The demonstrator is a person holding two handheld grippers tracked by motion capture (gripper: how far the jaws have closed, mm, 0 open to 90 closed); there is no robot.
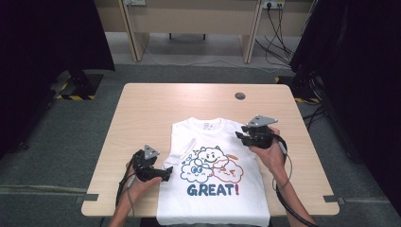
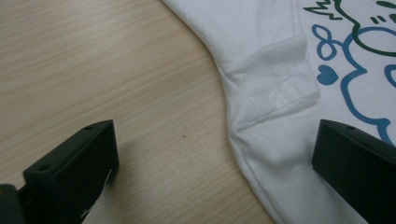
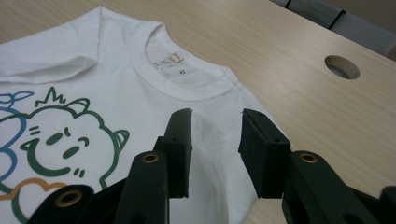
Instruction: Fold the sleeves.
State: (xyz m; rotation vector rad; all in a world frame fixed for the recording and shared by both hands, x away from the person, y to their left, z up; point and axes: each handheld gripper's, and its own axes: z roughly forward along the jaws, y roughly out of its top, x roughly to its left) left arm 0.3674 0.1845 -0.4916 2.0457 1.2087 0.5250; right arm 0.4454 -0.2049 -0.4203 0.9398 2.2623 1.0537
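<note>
The white T-shirt (image 1: 215,175) lies flat and face up on my bench (image 1: 142,113), at the near middle of it, its hem reaching my edge. Both sleeves are folded in over the body, so its outline is a narrow upright rectangle. The folded left sleeve (image 2: 275,79) shows its stitched hem lying over the front, just beside the blue part of the print. The print (image 1: 211,165) is a cluster of cartoon clouds in green, blue and orange with the word "GREAT!" beneath in blue, the exclamation mark red. A small label sits inside the round collar (image 3: 180,65).

The shirt's long axis runs straight away from me: collar toward the far side of the bench, hem toward me, the lettering reading upright from where I stand.

My left hand-held gripper (image 1: 166,172) rests at the shirt's left edge, beside the clouds; its jaws stand wide apart, one over bare wood, the other over the cloth, gripping nothing. My right hand-held gripper (image 1: 242,132) hovers over the right shoulder, its jaws parted with only loose fabric below them. A round cable hole (image 1: 240,96) sits in the bench beyond the collar.
</note>
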